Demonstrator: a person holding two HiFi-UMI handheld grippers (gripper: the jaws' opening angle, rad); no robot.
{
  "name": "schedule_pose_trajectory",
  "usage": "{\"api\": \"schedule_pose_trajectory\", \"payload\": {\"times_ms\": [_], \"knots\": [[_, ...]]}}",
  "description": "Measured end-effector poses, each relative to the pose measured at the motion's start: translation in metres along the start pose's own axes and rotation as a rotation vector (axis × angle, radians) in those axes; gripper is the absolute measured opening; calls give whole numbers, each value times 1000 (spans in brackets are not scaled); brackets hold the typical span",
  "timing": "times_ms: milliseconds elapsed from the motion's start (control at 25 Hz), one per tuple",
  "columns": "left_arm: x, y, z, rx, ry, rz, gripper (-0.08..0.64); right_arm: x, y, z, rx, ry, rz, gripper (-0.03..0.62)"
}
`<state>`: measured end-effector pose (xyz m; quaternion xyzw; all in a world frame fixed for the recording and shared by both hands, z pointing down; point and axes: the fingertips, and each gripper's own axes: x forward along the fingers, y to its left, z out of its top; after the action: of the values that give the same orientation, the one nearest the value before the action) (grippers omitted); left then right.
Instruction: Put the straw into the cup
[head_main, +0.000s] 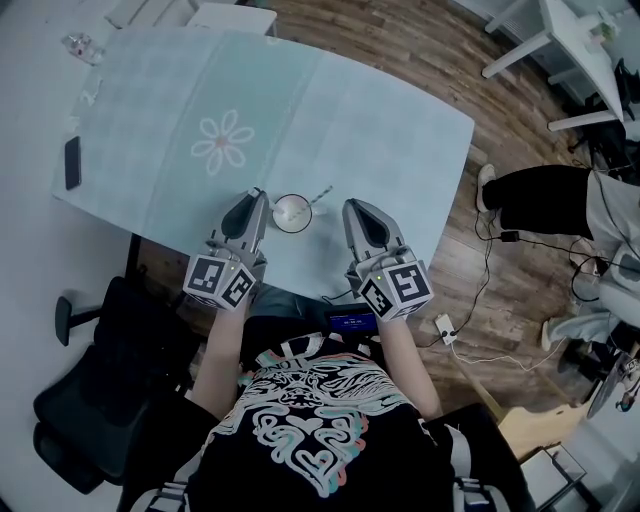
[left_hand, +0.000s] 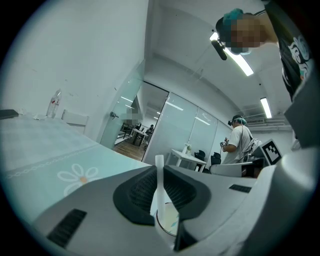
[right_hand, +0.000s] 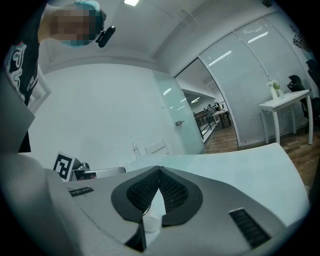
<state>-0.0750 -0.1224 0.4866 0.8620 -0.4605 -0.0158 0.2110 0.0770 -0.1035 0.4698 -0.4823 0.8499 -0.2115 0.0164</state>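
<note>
Straw (left_hand: 159, 187): white, upright, clamped between the closed jaws of my left gripper (left_hand: 160, 168), its top showing above their tips. Cup (head_main: 292, 213): white, standing on the pale green table (head_main: 380, 130) near its front edge, between my two grippers. Right gripper (right_hand: 159, 169): jaws meet tip to tip, nothing held. Both cubes carry coded black-and-white squares. Lettering on the small blue screen (head_main: 352, 321) is too small to read.
</note>
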Motion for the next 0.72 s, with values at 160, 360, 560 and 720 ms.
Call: {"api": "schedule_pose_trajectory", "payload": {"times_ms": [160, 360, 560, 720], "knots": [[2, 1, -3, 1, 6, -5, 54, 3, 2, -3, -3, 9, 6, 15], [4, 0, -7, 1, 6, -14, 54, 5, 2, -8, -4, 22, 11, 15], [5, 2, -12, -12, -1, -23, 54, 5, -1, -12, -1, 34, 7, 15], [7, 2, -15, -15, -3, -29, 54, 6, -4, -14, -2, 40, 8, 15]]}}
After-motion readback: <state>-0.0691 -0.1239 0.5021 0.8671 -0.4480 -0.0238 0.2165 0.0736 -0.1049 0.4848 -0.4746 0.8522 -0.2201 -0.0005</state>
